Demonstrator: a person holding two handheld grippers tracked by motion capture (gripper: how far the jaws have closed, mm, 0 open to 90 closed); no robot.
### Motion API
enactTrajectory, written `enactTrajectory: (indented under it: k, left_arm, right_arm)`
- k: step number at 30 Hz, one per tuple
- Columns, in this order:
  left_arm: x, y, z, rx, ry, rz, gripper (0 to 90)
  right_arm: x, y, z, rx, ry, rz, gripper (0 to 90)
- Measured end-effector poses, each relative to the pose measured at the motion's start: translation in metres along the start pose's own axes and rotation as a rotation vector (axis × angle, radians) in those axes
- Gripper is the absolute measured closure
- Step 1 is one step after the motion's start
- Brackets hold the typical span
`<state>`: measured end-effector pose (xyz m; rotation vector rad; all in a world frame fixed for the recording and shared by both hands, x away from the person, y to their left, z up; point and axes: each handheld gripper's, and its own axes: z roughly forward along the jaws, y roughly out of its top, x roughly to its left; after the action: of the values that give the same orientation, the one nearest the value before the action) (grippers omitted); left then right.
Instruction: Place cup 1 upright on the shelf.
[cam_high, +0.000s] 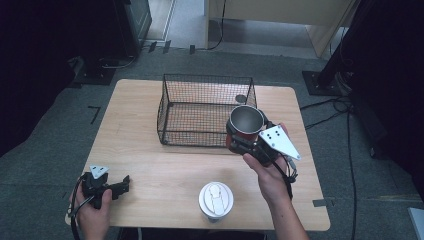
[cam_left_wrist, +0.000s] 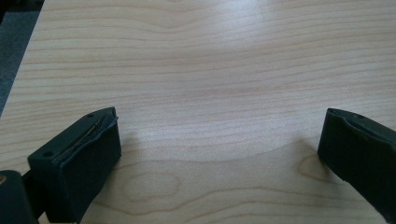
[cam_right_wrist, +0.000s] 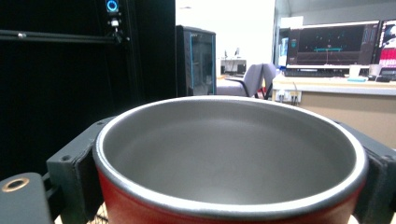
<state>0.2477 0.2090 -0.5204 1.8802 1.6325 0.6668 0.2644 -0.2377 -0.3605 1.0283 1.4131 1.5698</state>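
From the high view, the right hand (cam_high: 267, 172) reaches in from the near edge of the counter (cam_high: 150, 165) with the forearm angled toward the far side. Its right tool (cam_high: 239, 141) is clamped on a red cup (cam_high: 245, 125) with a grey metal inside, held upright and open-mouthed just beside the near right corner of a black wire basket (cam_high: 172, 131). The basket is a box of fine mesh standing near the far edge of the pale wooden counter. A grey three-cornered plate tops the tool. A round white lid (cam_high: 216, 199) sits on something close to the near edge, between the two hands. The left hand (cam_high: 92, 210) rests at the near left corner, its left tool (cam_high: 126, 184) lying low and pointing toward the right edge.

In the left gripper view, the left tool (cam_left_wrist: 219, 140) has its two black, blocky jaws set wide apart, with bare wood grain between them.

In the right gripper view, the cup (cam_right_wrist: 233, 158) sits between the right tool's jaws, which press its red sides from left and right. Its rim is a smooth rounded ring, and the inside is matt brushed metal.
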Motion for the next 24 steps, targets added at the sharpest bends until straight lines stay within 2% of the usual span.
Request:
enactTrajectory:
  k: [4,7,10,13,15,18,21,24]
  left_arm:
    - [0.000,0.000,0.000,0.000,0.000,0.000,0.0]
    - [0.000,0.000,0.000,0.000,0.000,0.000,0.0]
    - [0.000,0.000,0.000,0.000,0.000,0.000,0.0]
    - [0.000,0.000,0.000,0.000,0.000,0.000,0.0]
    - [0.000,0.000,0.000,0.000,0.000,0.000,0.0]
    - [0.000,0.000,0.000,-0.001,0.000,0.000,0.0]
    - [0.000,0.000,0.000,-0.002,0.000,0.000,0.0]
    - [0.000,0.000,0.000,0.000,0.000,0.000,0.0]
  right_arm:
    - [0.001,0.001,0.008,-0.029,-0.001,-0.001,6.8]
    - [0.003,0.002,0.014,-0.065,-0.009,-0.061,6.8]
    - [0.004,0.005,0.019,-0.077,-0.008,-0.039,6.7]
    - [0.004,0.006,0.026,-0.084,-0.039,-0.047,6.7]
    - [0.003,0.005,0.031,-0.092,-0.045,-0.035,6.7]
    - [0.001,0.005,0.038,-0.096,-0.052,-0.041,6.8]
    - [-0.002,0.004,0.045,-0.085,-0.042,-0.037,6.7]
    - [-0.007,0.001,0.052,-0.076,-0.060,-0.010,6.8]
